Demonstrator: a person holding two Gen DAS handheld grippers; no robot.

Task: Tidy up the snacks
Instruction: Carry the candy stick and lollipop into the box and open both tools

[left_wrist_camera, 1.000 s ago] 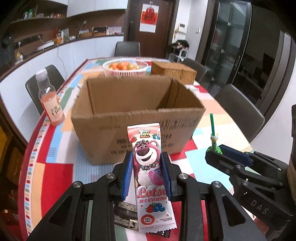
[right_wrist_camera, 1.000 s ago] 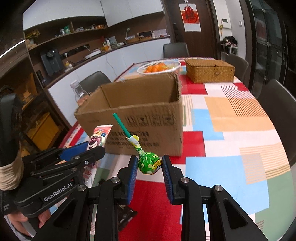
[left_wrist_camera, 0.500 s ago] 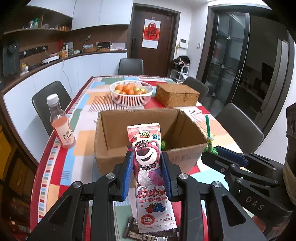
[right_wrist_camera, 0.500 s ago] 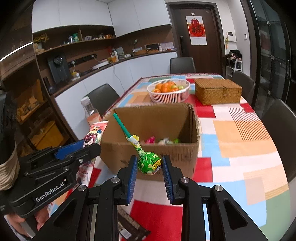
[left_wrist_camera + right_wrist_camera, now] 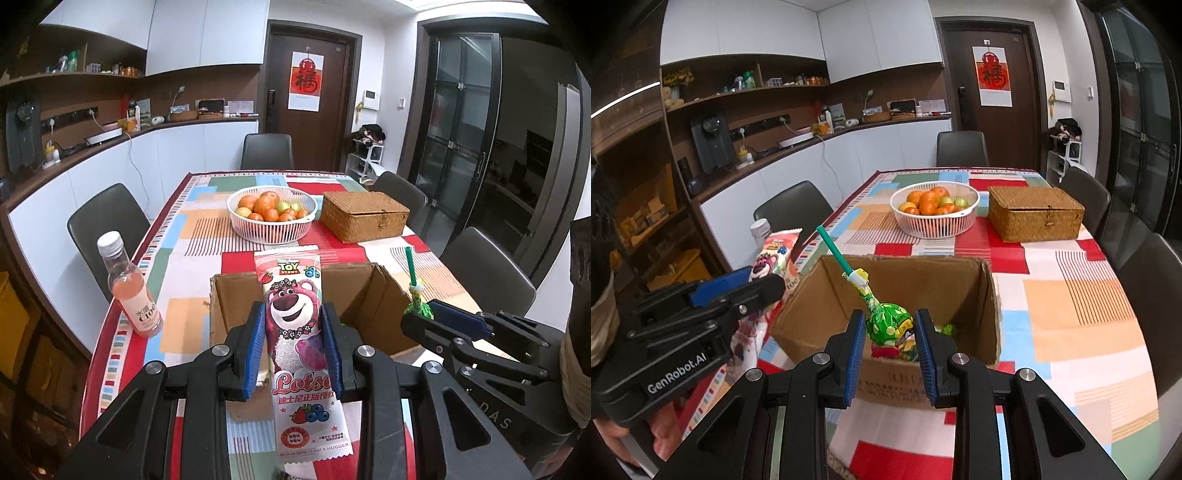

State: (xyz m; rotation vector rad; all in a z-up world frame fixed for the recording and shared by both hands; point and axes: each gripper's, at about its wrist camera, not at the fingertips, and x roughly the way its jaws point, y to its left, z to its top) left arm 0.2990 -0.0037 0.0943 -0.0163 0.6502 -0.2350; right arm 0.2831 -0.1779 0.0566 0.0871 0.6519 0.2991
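Left tongs (image 5: 293,341) clamp the bear packet (image 5: 297,332), right tongs (image 5: 890,345) the lollipop (image 5: 888,325) (both raised): clear the near rim of the box (image 5: 982,295) before letting go.

pink drink bottle (image 5: 130,295), fruit basket (image 5: 272,236), wicker box (image 5: 364,216)

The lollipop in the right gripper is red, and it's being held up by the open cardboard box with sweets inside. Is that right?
Not quite. The lollipop is wrapped in green, not red, as the right wrist view shows. The rest holds: the right gripper is shut on it by the open cardboard box, which has sweets inside.
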